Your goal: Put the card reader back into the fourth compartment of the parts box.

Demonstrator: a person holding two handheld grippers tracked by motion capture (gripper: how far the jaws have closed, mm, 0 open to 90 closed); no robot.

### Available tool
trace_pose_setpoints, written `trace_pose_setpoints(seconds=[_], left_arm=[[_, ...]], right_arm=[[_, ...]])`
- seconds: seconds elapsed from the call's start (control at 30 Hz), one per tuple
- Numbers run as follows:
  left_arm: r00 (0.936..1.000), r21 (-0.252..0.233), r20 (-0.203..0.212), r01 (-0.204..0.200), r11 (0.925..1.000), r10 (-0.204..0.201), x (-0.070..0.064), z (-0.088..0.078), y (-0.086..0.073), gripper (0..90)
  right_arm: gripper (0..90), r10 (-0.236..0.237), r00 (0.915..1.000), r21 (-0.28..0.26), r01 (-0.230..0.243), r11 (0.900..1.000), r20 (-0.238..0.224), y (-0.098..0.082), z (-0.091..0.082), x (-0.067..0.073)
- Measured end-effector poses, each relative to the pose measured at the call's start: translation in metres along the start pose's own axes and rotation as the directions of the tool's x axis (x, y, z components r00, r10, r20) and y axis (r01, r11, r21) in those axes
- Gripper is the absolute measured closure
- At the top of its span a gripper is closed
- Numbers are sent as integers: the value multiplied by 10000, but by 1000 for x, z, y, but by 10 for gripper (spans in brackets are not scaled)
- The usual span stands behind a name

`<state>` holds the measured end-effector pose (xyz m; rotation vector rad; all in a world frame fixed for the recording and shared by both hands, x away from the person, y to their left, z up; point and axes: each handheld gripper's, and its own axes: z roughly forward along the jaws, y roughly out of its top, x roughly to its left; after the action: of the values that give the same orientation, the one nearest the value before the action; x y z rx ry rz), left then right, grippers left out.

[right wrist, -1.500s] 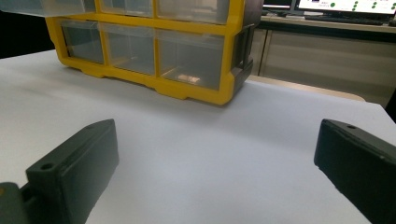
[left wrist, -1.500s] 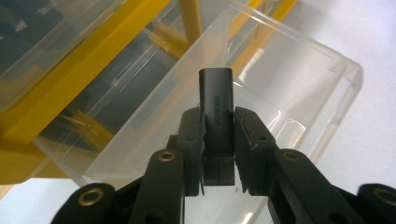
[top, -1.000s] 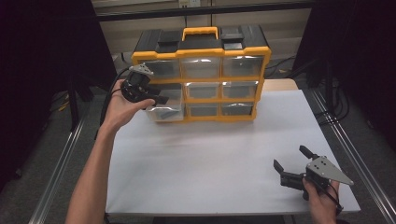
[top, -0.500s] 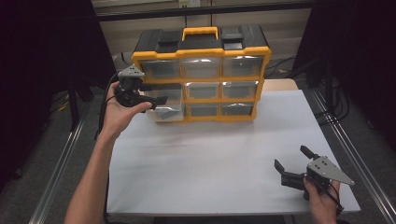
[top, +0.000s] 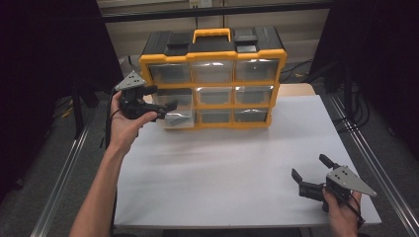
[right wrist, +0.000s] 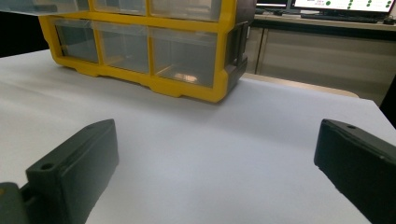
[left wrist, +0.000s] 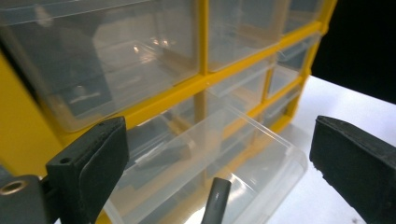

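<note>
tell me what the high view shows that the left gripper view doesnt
High view alone: the whole organizer's black top and yellow handle, both hands, the left gripper by the cabinet's left side, and the right gripper open over the white table. Left gripper view alone: a close look into the pulled-out clear drawer between its open jaws. Both: the yellow organizer with that drawer out.

- No readable text, label, brand or number stands on the yellow organizer (top: 213,79) or its clear drawers (left wrist: 205,172).
- The screens (right wrist: 322,4) behind the organizer show marks too small to read.
</note>
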<state>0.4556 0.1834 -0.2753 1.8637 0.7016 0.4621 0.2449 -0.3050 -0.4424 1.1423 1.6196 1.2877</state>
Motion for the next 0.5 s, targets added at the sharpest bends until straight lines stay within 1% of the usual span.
trace_pose_setpoints(seconds=[0.1,0.2,0.23,0.27,0.3,0.33,0.4,0.47,0.5], left_arm=[[9998,-267,-187,101,9996,-106,-2,0,-5,41],[9991,-487,-411,123,9987,-143,-4,-4,-10,34],[9985,-559,-531,118,9984,-147,-5,-5,-12,33],[9971,-564,-742,98,9984,-140,-6,-8,-14,33],[9946,-710,-1032,54,9975,-128,-10,-12,-17,32],[9946,-710,-1032,54,9975,-128,-10,-12,-17,29],[9959,-951,-886,75,9954,-160,-12,-17,-22,23],[9924,-1047,-1225,-6,9945,-123,-14,-22,-25,22],[9908,-1064,-1344,38,9943,-182,-16,-24,-27,21]], right_arm=[[1,30,10000,38,-30,10000,13,0,0,0],[1,32,10000,52,-32,10000,-30,0,0,0],[1,8,10000,56,-8,10000,8,0,1,1],[1,11,10000,22,-11,10000,-12,1,1,1],[1,-24,10000,17,24,10000,11,1,1,1],[1,-24,10000,17,24,10000,11,1,1,1],[1,-39,10000,56,38,10000,57,1,1,2],[1,-52,10000,11,52,10000,8,2,1,3],[1,-65,10000,32,66,10000,-34,2,1,4]])
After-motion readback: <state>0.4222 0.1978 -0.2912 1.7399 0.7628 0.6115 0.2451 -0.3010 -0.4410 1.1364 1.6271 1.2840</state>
